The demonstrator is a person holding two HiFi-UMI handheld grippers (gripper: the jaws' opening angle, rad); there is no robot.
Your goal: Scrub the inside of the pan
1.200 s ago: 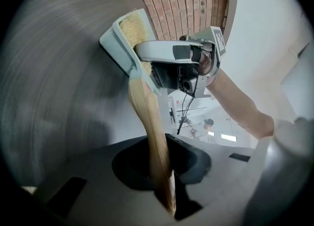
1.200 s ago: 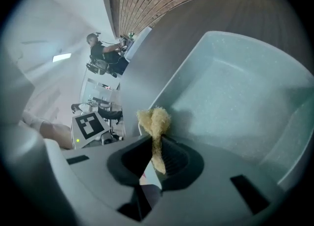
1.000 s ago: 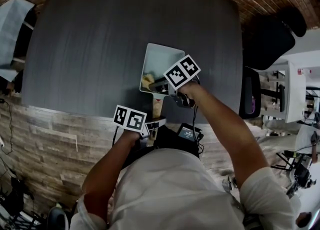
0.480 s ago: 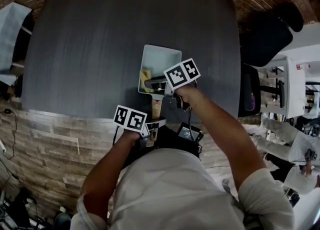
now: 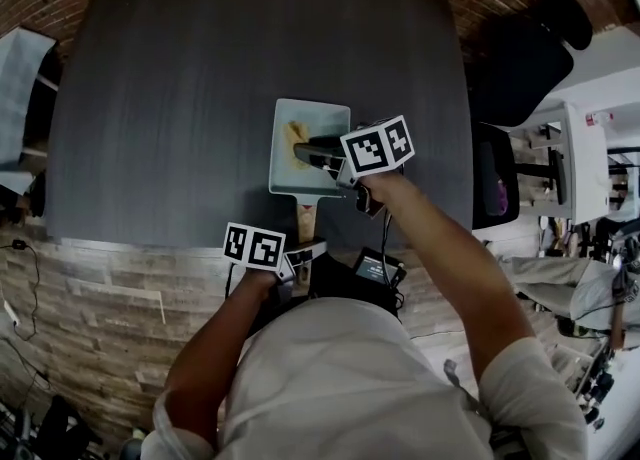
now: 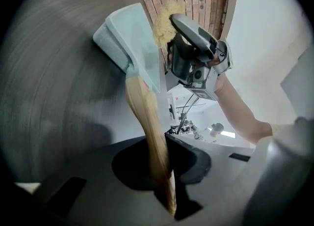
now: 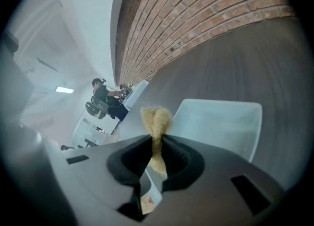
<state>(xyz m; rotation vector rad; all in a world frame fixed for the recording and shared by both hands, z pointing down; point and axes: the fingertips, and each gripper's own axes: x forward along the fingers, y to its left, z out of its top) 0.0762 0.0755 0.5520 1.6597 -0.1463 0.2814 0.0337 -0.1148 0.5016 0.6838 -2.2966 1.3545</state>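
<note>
Dark tabletop [image 5: 180, 98] carries the pan [image 5: 290, 180], its wooden handle [image 5: 306, 216] pinched by the jaws of the left gripper [image 5: 300, 253]. Jaws of the right gripper [image 5: 300, 155] pinch a sponge [image 5: 295, 135] over the pan's inside, beside its left wall.

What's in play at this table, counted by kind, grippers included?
Pan: 1
Yellow scrub pad: 1
Grippers: 2, the left gripper shut on the pan's wooden handle, the right gripper shut on the scrub pad
Total: 4

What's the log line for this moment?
left gripper: jaws shut on pan handle | right gripper: jaws shut on yellow scrubber | scrubber: over pan
</note>
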